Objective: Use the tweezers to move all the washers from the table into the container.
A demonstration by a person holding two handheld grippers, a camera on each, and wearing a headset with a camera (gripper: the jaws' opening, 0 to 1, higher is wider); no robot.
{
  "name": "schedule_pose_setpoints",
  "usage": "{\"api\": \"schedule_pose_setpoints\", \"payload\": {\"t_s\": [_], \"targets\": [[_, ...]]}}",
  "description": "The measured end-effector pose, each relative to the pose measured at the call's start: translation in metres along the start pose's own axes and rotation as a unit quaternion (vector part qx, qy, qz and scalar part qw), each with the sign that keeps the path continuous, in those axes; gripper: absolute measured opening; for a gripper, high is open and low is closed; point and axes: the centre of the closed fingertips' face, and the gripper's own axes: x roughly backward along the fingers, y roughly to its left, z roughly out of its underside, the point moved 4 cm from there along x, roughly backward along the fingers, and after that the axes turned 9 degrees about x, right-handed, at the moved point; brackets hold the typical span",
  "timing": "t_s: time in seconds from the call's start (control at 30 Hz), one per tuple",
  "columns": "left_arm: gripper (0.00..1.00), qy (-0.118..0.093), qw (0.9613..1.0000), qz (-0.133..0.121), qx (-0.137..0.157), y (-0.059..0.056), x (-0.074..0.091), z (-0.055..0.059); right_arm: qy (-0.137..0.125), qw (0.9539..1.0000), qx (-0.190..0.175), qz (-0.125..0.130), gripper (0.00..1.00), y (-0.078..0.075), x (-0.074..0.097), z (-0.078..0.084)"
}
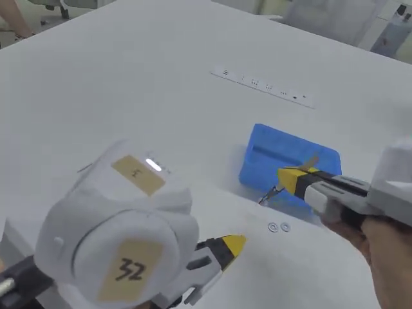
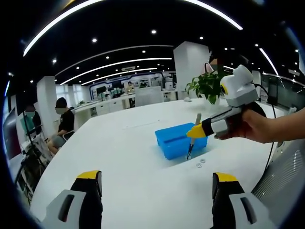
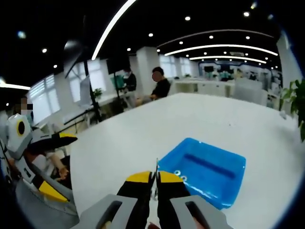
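**Gripping tweezers at the blue container's edge, two washers on the counter**

Spreading wide across the room, the white counter [image 1: 129, 84] carries everything in play. The left gripper [image 2: 156, 177] sits low and near, its yellow-tipped jaws released and held far apart, with nothing between them. Out beyond it stands the blue rectangular container [image 1: 283, 158], shallow and open-topped, resting flat on the counter. The right gripper [image 3: 153, 179], held in a hand [image 2: 255, 126], reaches over the container's near side with its jaws clenched tight on the metal tweezers [image 1: 267, 195]. The tweezers slant down, their tips close to the container's near corner. Two washers [image 1: 273, 227] lie side by side on the bare counter, just beside the container's near wall and close to the tweezer tips. From the right gripper view, two more small rings [image 3: 177, 172] show against the blue by the container's near end.
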Motion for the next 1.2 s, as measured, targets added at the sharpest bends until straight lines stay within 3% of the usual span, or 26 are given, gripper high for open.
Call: {"api": "schedule_pose_setpoints", "payload": {"t_s": [0.2,0.37,0.43,0.5,0.7,1.2], "targets": [[0.98,-0.006,1.0000,-0.005,-0.002,0.001,0.001,0.000,-0.039,0.9988,0.013,0.025,0.00,-0.013,0.004,-0.028],[0.98,-0.006,1.0000,-0.007,0.000,0.003,0.001,-0.001,-0.052,0.9971,0.009,0.055,0.00,-0.033,0.000,-0.036],[0.98,-0.005,1.0000,-0.008,-0.002,0.003,0.001,0.000,-0.046,0.9965,0.010,0.069,0.00,-0.041,-0.006,-0.031],[0.98,-0.002,1.0000,-0.008,-0.002,0.003,0.000,0.001,-0.024,0.9967,0.018,0.076,0.00,-0.053,-0.016,-0.020],[0.98,-0.006,1.0000,-0.007,-0.004,0.002,0.001,0.000,0.015,0.9959,0.038,0.081,0.00,-0.057,-0.037,0.011],[0.97,-0.008,1.0000,-0.001,0.002,0.001,0.000,-0.001,0.023,0.9961,0.033,0.079,0.01,-0.058,-0.039,0.021]]}}
